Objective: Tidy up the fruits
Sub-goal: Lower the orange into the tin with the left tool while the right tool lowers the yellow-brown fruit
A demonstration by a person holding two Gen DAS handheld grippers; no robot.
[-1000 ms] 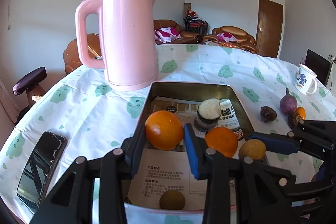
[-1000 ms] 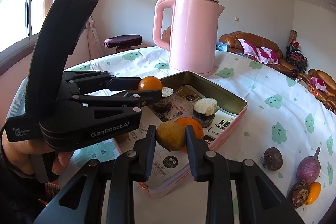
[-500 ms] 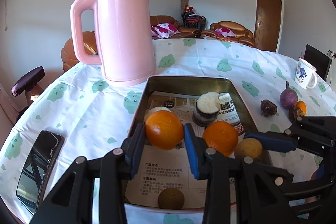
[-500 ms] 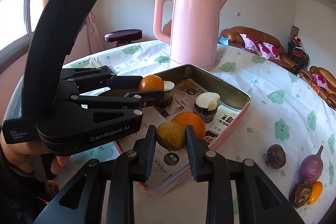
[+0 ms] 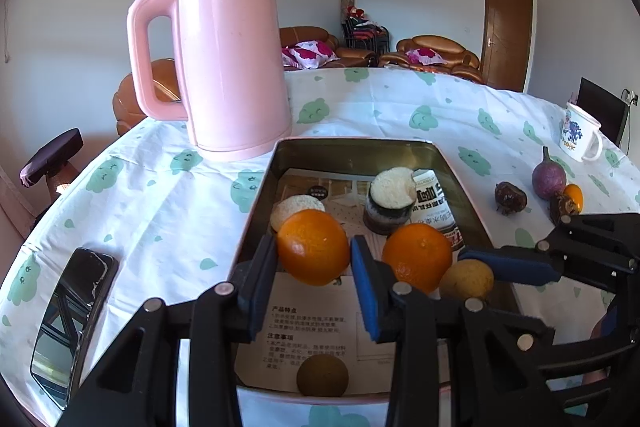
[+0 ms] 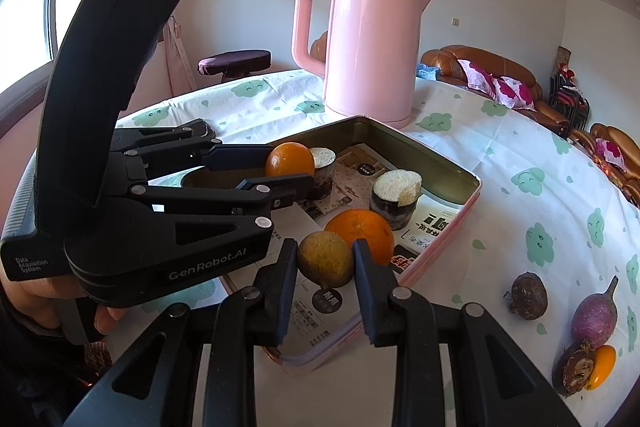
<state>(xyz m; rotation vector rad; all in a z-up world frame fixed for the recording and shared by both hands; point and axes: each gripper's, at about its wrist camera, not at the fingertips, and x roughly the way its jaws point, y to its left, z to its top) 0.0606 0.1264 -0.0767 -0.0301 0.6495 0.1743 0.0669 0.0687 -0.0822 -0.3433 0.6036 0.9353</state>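
A pink kettle (image 5: 232, 63) stands upright on the cloud-print tablecloth (image 5: 168, 195), handle to the left. A dark phone (image 5: 72, 323) lies flat near the table's left edge. A white printed mug (image 5: 578, 139) sits far right. Brown sofas with floral cushions (image 5: 424, 57) and a wooden door (image 5: 506, 35) fill the background

Kettle (image 5: 232, 67) behind tin (image 5: 360, 151) — phone (image 5: 72, 323) left; mug (image 5: 580, 139) far right

Left claw (image 5: 313, 259) clamped, right claw (image 6: 325, 259) clamped, both angled downward
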